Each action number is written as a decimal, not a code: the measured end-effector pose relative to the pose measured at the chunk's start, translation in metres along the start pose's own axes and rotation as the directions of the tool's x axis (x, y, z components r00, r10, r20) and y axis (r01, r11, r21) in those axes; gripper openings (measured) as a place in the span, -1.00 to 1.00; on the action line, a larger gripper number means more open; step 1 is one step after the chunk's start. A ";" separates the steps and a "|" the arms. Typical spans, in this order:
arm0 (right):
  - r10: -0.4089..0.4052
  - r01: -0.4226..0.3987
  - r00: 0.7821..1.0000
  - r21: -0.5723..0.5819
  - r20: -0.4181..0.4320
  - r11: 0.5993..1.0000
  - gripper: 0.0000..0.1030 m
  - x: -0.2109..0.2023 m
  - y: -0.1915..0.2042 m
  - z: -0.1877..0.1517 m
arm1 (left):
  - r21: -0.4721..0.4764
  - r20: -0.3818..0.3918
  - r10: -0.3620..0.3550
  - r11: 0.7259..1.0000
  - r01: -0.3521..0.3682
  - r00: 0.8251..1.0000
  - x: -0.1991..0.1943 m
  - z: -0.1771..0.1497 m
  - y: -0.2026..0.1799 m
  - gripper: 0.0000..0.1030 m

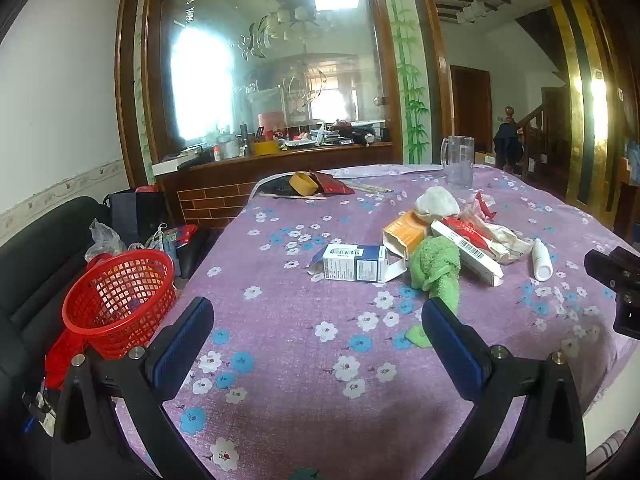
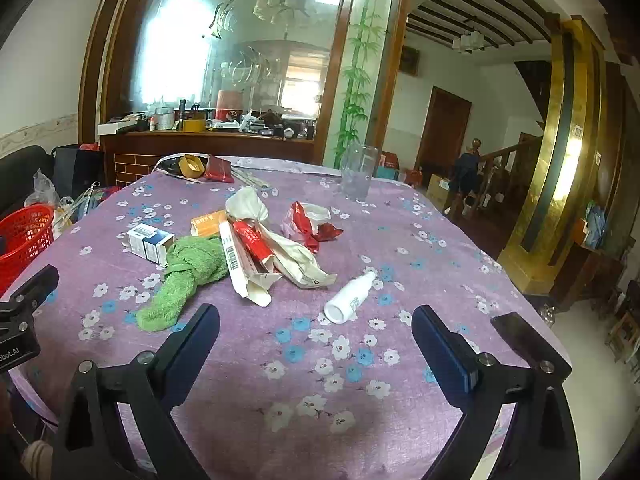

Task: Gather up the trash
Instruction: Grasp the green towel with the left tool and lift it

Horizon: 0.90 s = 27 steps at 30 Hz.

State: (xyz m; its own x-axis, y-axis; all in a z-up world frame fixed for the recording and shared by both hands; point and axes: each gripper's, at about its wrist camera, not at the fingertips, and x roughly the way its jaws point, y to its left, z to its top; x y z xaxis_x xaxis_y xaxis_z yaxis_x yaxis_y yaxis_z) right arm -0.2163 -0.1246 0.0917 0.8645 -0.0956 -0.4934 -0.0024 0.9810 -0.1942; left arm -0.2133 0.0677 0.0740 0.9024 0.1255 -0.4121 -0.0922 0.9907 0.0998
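Purple flowered cloth covers the surface (image 2: 400,248). Mid-surface lies the trash: light, crushable cartons (image 2: 150,241), crinkly wrappers (image 2: 310,224), a smooth bottle (image 2: 350,298) likely to roll; grip cartons across flat sides. Soft green towel (image 2: 180,276) beside them. Red mesh basket (image 1: 118,302) far left. Both grippers (image 1: 318,322) (image 2: 316,330) hold their jaws wide, empty.

a lived-in home dining room: a desk (image 1: 304,360) under a purple flowered cloth, a wood-framed etched glass partition (image 1: 272,64) with painted bamboo, a cluttered sideboard (image 1: 280,152) behind it, a black sofa (image 1: 36,248), and a wooden staircase (image 2: 504,160) past the doorway.
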 end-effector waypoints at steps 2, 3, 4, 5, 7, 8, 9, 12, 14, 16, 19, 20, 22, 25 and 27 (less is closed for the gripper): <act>-0.003 0.003 1.000 -0.002 0.007 1.000 0.91 -0.001 0.000 0.000 | 0.001 0.001 0.000 1.000 0.000 1.000 0.000 0.000 0.000 1.00; -0.005 0.005 1.000 -0.003 0.011 1.000 0.91 -0.001 0.000 -0.001 | 0.000 0.002 0.002 1.000 -0.002 1.000 0.000 0.000 0.000 1.00; -0.005 0.005 1.000 -0.003 0.013 1.000 0.91 -0.001 0.000 0.000 | 0.000 0.003 0.003 1.000 -0.003 1.000 0.000 0.000 0.000 1.00; -0.006 0.006 1.000 -0.004 0.014 1.000 0.91 -0.002 0.000 0.000 | -0.001 0.004 0.003 1.000 -0.003 1.000 -0.001 -0.001 0.001 1.00; -0.004 0.004 1.000 -0.006 0.016 1.000 0.91 -0.003 0.002 0.000 | -0.001 0.005 0.003 1.000 -0.003 1.000 -0.001 0.000 0.001 1.00; -0.005 0.005 1.000 -0.009 0.020 1.000 0.91 -0.004 0.003 -0.001 | -0.002 0.009 0.004 1.000 -0.004 1.000 -0.001 0.001 0.002 1.00; -0.006 0.006 1.000 -0.012 0.025 1.000 0.91 -0.006 0.003 -0.001 | -0.002 0.013 0.006 1.000 -0.006 1.000 -0.001 0.002 0.002 1.00; 0.007 -0.006 0.999 -0.011 0.044 1.000 0.91 -0.011 0.004 0.001 | -0.003 0.031 0.009 1.000 -0.009 0.999 -0.004 0.002 0.003 1.00; 0.010 -0.010 0.998 -0.010 0.054 1.000 0.91 -0.013 0.005 0.003 | 0.001 0.037 0.009 1.000 -0.009 0.999 -0.004 0.001 0.003 1.00; 0.014 -0.014 0.998 -0.011 0.054 1.000 0.91 -0.014 0.005 0.004 | 0.004 0.042 0.012 1.000 -0.012 0.999 -0.005 0.001 0.003 1.00; 0.024 -0.024 0.999 -0.005 0.048 1.000 0.91 -0.013 0.006 0.004 | 0.004 0.047 0.010 1.000 -0.010 0.999 -0.005 0.002 0.003 1.00; 0.027 -0.027 0.999 -0.004 0.045 1.000 0.91 -0.012 0.006 0.004 | 0.003 0.049 0.010 1.000 -0.011 0.999 -0.005 0.002 0.003 1.00; 0.029 -0.029 0.999 -0.003 0.042 1.000 0.91 -0.012 0.006 0.003 | 0.004 0.049 0.010 1.000 -0.010 0.999 -0.005 0.002 0.002 1.00; 0.030 -0.030 0.999 -0.004 0.039 1.000 0.91 -0.011 0.006 0.003 | 0.003 0.046 0.011 1.000 -0.011 0.999 -0.005 0.002 0.002 1.00; 0.032 -0.032 0.999 -0.005 0.034 0.999 0.91 -0.010 0.007 0.002 | 0.004 0.044 0.011 1.000 -0.011 0.999 -0.005 0.001 0.002 1.00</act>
State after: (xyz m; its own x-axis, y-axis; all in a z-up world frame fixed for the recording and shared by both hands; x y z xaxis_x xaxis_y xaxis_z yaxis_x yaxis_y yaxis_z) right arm -0.2239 -0.1166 0.0973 0.8808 -0.0578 -0.4700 -0.0330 0.9826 -0.1827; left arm -0.2176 0.0692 0.0776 0.9190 0.1337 -0.3710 -0.1004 0.9891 0.1078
